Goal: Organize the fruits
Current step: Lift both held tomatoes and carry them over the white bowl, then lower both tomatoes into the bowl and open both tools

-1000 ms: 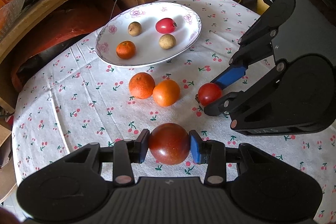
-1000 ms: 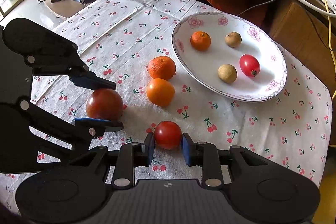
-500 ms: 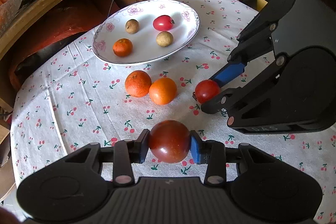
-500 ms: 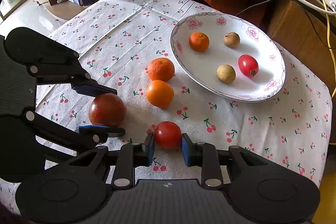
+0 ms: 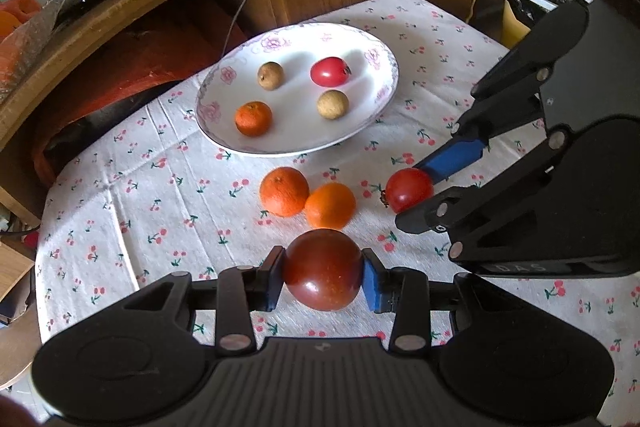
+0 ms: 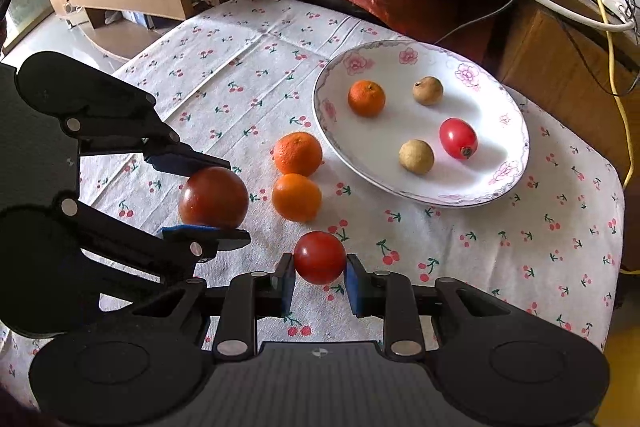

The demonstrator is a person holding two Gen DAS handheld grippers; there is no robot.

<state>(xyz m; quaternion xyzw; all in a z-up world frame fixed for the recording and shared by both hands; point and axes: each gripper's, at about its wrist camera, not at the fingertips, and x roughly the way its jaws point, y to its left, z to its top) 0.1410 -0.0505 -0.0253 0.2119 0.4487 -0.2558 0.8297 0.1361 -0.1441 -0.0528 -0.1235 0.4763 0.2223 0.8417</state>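
On the flowered plate [image 5: 380, 95], four small fruits are already laid: a mandarin [image 5: 253, 118], a red tomato [image 5: 330, 71] and two brown ones. Between plate and grippers, two oranges [image 6: 297, 175] are left on the tablecloth [image 6: 500, 251]. A dark tomato [image 5: 323, 269] is clamped in the left gripper [image 5: 323, 277], a smaller red tomato [image 6: 319, 257] in the right gripper [image 6: 319, 277]; both, it seems, are yet to be delivered.

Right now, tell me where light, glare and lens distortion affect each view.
Left wrist view: fisheye bends the wooden shelf edge; the plate carries a soft shadow band; a small highlight sits on the dark tomato. Right wrist view: bright light washes out the cables at top right; fruit on the plate casts short shadows.
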